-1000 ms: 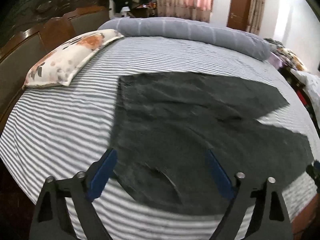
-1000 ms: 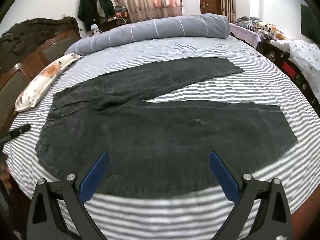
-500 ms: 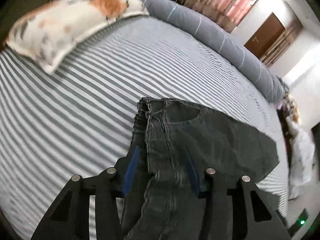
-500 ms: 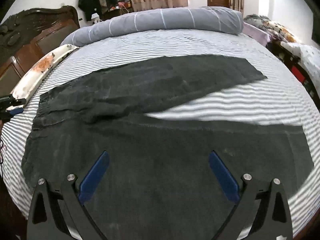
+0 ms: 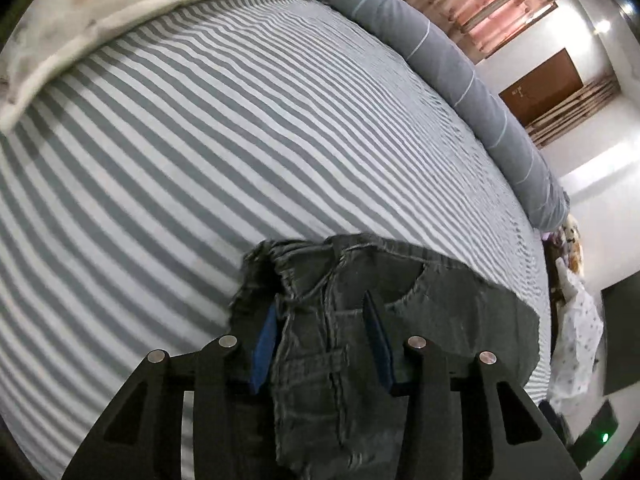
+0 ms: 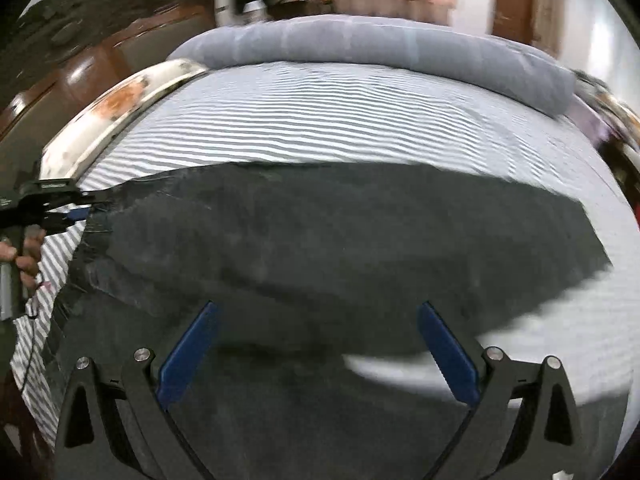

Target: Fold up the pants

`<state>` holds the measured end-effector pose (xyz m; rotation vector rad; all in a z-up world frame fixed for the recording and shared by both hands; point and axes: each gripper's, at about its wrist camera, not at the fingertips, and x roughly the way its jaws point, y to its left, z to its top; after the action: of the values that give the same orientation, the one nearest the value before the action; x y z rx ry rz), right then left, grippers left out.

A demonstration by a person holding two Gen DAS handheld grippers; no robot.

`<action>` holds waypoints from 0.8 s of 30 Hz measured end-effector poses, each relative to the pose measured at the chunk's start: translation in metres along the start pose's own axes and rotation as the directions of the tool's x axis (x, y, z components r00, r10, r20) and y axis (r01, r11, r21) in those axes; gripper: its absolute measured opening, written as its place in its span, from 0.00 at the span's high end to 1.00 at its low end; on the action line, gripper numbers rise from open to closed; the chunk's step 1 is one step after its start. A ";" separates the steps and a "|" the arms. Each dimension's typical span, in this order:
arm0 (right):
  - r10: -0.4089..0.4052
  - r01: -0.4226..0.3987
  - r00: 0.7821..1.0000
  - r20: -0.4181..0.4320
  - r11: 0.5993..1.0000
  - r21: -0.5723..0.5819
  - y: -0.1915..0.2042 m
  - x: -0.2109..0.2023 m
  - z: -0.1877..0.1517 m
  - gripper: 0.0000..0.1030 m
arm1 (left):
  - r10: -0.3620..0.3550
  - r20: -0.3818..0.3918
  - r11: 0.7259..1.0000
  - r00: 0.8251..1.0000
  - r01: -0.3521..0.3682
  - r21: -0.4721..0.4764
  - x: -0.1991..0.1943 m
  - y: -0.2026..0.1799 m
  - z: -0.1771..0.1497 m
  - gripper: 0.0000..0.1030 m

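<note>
Dark grey denim pants (image 6: 340, 232) lie spread on the striped bed. In the left wrist view their waistband end (image 5: 440, 312) bunches up between the blue pads, and my left gripper (image 5: 320, 304) is shut on that fold near the belt loops. The right wrist view shows the same left gripper (image 6: 80, 213) at the far left, clamped on the waistband corner, with a hand (image 6: 24, 256) on its handle. My right gripper (image 6: 317, 306) hovers wide open over the middle of the pants, where one leg meets the other, with nothing pinched between its pads.
A striped sheet (image 5: 200, 140) covers the bed. A floral pillow (image 6: 116, 100) lies by the wooden headboard (image 6: 100, 40). A long grey bolster (image 6: 380, 48) runs along the far edge. Clutter and a door (image 5: 540, 88) stand beyond the bed.
My left gripper has travelled to the waistband end, rolled, and closed on the bunched denim. My right gripper has slid left and lower over the pants and stays open.
</note>
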<state>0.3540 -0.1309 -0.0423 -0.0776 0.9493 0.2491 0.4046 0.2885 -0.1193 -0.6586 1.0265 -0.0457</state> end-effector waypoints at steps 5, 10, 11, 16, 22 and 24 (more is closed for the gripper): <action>0.064 -0.077 0.995 -0.079 0.983 -0.164 0.007 0.051 0.067 0.10 | -0.064 0.071 0.997 0.995 0.067 -0.037 0.010 0.005 0.005 0.58; -0.018 -0.028 0.991 -0.135 0.942 -0.335 0.010 0.108 0.120 0.39 | -0.053 0.149 0.995 0.987 0.065 -0.075 0.013 0.010 0.003 0.77; -0.014 -0.038 0.989 -0.148 0.940 -0.339 0.008 0.117 0.127 0.46 | -0.045 0.152 0.995 0.987 0.058 -0.080 0.014 0.012 0.003 0.85; 0.090 -0.181 0.964 -0.252 0.912 -0.367 -0.003 0.150 0.145 0.50 | -0.071 0.175 0.994 0.982 0.085 -0.073 0.008 0.017 -0.001 0.93; 0.194 -0.361 0.893 -0.406 0.847 -0.390 -0.012 0.175 0.157 0.51 | -0.069 0.227 0.997 0.971 0.073 -0.008 -0.004 0.010 -0.006 0.93; 0.203 -0.410 0.861 -0.467 0.820 -0.400 -0.010 0.185 0.155 0.50 | -0.073 0.240 0.997 0.968 0.076 -0.002 -0.008 0.010 -0.008 0.93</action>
<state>0.5828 -0.0811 -0.1023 -0.4584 1.2987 0.8098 0.3918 0.2950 -0.1212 -0.6946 0.7688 -0.0251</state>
